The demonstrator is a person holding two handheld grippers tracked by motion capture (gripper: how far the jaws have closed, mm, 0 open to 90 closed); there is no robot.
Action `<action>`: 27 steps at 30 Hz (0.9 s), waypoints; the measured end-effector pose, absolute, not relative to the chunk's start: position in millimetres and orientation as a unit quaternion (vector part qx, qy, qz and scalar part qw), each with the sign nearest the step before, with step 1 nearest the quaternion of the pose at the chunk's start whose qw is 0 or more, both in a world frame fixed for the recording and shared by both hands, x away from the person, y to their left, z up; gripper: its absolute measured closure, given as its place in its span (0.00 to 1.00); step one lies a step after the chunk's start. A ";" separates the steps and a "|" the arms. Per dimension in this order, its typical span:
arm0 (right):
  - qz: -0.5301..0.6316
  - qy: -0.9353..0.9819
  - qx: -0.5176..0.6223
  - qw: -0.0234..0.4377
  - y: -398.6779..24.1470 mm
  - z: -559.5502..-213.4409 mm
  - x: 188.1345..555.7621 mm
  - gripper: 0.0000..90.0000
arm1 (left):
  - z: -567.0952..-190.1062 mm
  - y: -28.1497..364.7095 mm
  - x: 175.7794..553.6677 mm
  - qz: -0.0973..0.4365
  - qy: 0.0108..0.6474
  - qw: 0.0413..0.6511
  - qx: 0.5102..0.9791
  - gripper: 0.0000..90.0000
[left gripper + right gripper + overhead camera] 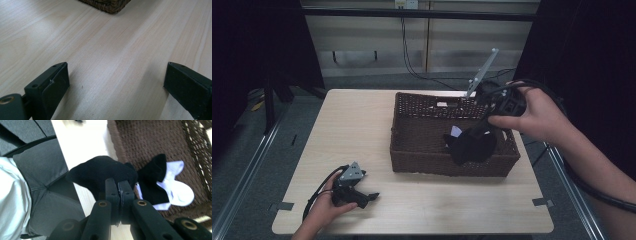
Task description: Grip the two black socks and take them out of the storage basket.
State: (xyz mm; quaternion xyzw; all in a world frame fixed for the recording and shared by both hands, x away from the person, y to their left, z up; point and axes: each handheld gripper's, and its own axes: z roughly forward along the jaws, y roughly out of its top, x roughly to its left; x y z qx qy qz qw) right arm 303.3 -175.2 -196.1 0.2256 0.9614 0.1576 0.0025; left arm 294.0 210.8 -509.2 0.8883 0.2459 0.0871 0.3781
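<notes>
Presently, at the lower left of the high view, the left gripper [371, 196] rests on the pale wooden bench [362, 130], held by the person's left hand [326, 206]. In the left gripper view its jaws stand wide apart at the bottom corners of the frame, with bare bench between them and nothing held; a corner of the wicker basket [108, 5] sits at the top centre.

In the high view, the dark brown wicker basket [412, 160] occupies the centre and right of the bench. Above its right half, the right gripper [472, 136] points down and to the left, held by the right hand [537, 117] at the right of the frame. Its jaws are closed tight on a black sock [473, 146], which hangs over the basket's interior, near the front wall.

In the right gripper view, the jaws meet at centre frame, pinching the black sock [105, 173]. To the right of it, a black and white sock [172, 190] lies on the basket floor [150, 142].
</notes>
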 end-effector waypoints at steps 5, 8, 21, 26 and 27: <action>0.155 0.968 0.194 -0.027 -153.6 -226.9 293.1 0.98 | -509.2 210.8 294.0 0.087 0.246 0.378 0.888 0.06; 0.150 0.969 0.191 -0.045 -146.5 -250.5 295.7 0.98 | -509.2 210.8 294.0 0.087 0.246 0.379 0.888 0.06; 0.084 0.973 0.194 -0.093 -122.9 -390.9 319.0 0.94 | -509.5 210.7 293.9 0.088 0.246 0.380 0.887 0.06; 0.071 0.974 0.196 -0.083 -127.0 -401.4 320.4 0.84 | -509.5 210.8 294.0 0.088 0.246 0.379 0.888 0.06; 0.074 0.974 0.197 -0.084 -128.4 -400.3 319.9 0.81 | -509.4 210.8 294.0 0.088 0.246 0.379 0.888 0.06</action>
